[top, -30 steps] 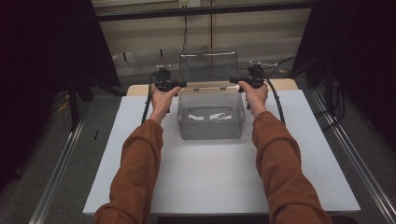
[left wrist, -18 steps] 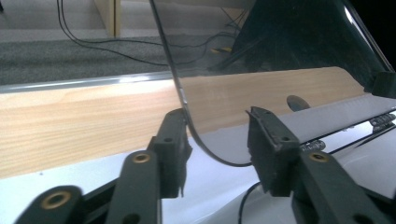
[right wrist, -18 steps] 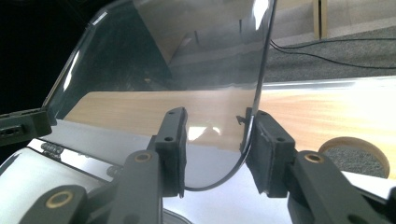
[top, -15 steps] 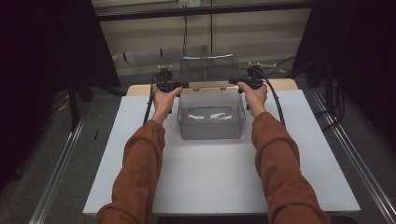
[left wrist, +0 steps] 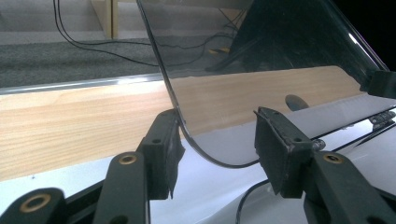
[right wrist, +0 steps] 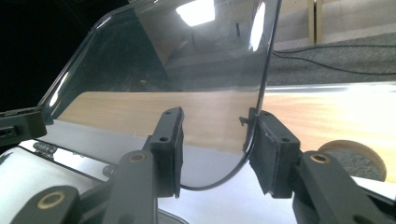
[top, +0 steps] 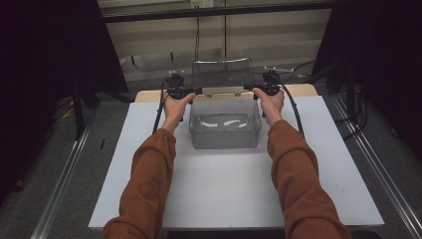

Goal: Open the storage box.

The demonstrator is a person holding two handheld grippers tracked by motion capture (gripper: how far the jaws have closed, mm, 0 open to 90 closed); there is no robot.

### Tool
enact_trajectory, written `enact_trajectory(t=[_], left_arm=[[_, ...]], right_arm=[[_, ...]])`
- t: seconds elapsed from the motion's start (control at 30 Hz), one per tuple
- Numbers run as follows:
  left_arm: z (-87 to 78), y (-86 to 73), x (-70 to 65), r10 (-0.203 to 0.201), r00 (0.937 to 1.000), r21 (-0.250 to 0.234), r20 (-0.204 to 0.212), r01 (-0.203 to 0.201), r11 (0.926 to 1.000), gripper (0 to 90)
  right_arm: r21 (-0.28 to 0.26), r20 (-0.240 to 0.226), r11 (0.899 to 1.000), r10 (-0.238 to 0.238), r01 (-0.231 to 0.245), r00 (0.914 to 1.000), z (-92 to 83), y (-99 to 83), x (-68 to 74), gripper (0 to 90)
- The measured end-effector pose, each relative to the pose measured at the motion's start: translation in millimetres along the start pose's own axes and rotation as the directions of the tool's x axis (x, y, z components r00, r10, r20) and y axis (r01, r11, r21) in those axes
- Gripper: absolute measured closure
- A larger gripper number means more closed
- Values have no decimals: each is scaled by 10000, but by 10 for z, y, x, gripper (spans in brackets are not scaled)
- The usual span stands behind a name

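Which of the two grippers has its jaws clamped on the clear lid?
Neither. The left gripper and right gripper both straddle a corner of the upright clear lid, jaws just opened; each edge leans on one pad.

Clear smoky box (top: 225, 124), clear lid (top: 222, 73); white table (top: 229, 189); rust-orange sleeves (top: 145, 179); black jaws.

The lid (top: 221, 73) of the clear box (top: 225, 124) now stands upright behind the box opening, tilted slightly further back than a second ago. The jaws of the left tongs (left wrist: 217, 142) have just been opening: the lid's edge lies between them, against one pad and clear of the other. The jaws of the right tongs (right wrist: 215, 140) have likewise been opening, with the lid's opposite edge against one pad only.
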State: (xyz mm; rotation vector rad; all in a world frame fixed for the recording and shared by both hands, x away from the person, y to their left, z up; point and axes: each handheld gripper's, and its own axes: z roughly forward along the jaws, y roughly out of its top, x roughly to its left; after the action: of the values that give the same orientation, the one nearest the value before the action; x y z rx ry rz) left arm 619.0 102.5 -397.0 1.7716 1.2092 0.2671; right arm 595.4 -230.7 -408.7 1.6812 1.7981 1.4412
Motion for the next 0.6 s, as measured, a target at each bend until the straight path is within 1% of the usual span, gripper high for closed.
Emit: enact_trajectory(t=[0.13, 0.2, 0.23, 0.33, 0.5, 0.53, 0.6], left_arm=[[1, -3, -5, -4, 10000, -31, -3, 4, 10000, 504], [14, -8, -12, -7, 10000, -137, -22, 7, 9999, 496], [12, -7, -9, 105, 9999, -70, -5, -105, 9999, 491], [14, -9, -3, 140, 9999, -82, 17, -140, 9999, 486], [24, -17, 4, 76, 9999, -142, 82, -75, 9999, 478], [22, -13, 5, 78, 9999, -87, 65, -77, 9999, 476], [27, -18, 6, 36, 10000, -126, 50, -35, 9999, 474]], right_arm=[[-25, 43, 10000, -30, 30, 10000, 0, -4, 2, 556], [14, 35, 10000, -38, 38, 10000, -3, -4, 4, 551], [59, 16, 10000, -76, 76, 10000, -6, -4, 5, 547], [46, 8, 9999, -143, 143, 9999, -6, -8, 5, 543], [0, 16, 9998, -200, 200, 9998, 9, -17, 3, 527], [12, 31, 9998, -199, 199, 9998, 9, -18, 5, 525], [-9, 160, 9995, -324, 324, 9993, 11, -19, 20, 515]])
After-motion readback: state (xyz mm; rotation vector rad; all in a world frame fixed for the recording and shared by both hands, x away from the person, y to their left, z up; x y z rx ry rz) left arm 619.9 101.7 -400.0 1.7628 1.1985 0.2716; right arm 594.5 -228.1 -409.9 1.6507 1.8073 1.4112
